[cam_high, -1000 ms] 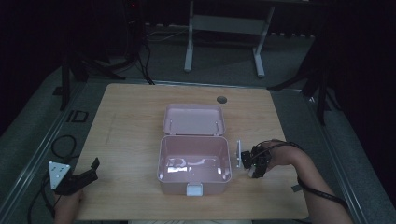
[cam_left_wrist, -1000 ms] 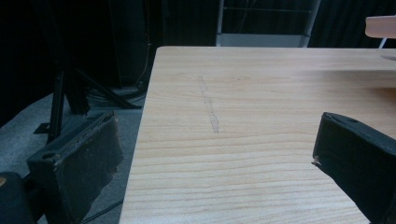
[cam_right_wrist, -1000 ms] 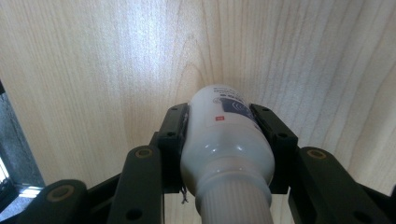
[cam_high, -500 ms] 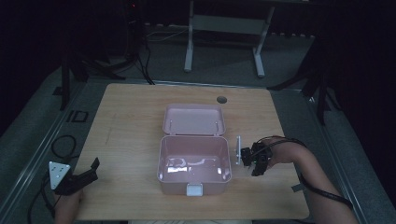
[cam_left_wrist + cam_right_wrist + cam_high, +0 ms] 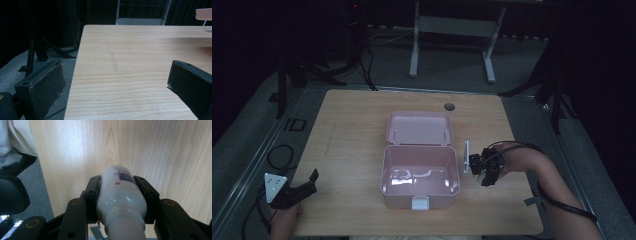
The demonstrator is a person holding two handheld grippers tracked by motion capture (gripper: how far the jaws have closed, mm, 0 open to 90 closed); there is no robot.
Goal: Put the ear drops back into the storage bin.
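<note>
The high view looks down and forward from above the near side of the table [image 5: 352, 125], far enough to take in the whole top and the floor behind; the left gripper view sits low and close, looking across the same table toward its far edge; the right gripper view looks straight down at the wood from very near, past a bottle [image 5: 120, 195].

The table [image 5: 357, 130] is seen in pale wood with a fine grain, with a dark round hole [image 5: 449, 106] just behind the box [image 5: 420, 175]. The box is pale pink inside and out, with a white latch [image 5: 420, 203] at its front. A glossy white bottle [image 5: 120, 197], marked with a dark blue label and a small red square, is framed by matte black jaws. Grey carpet [image 5: 242, 135] is seen beside the table.
</note>
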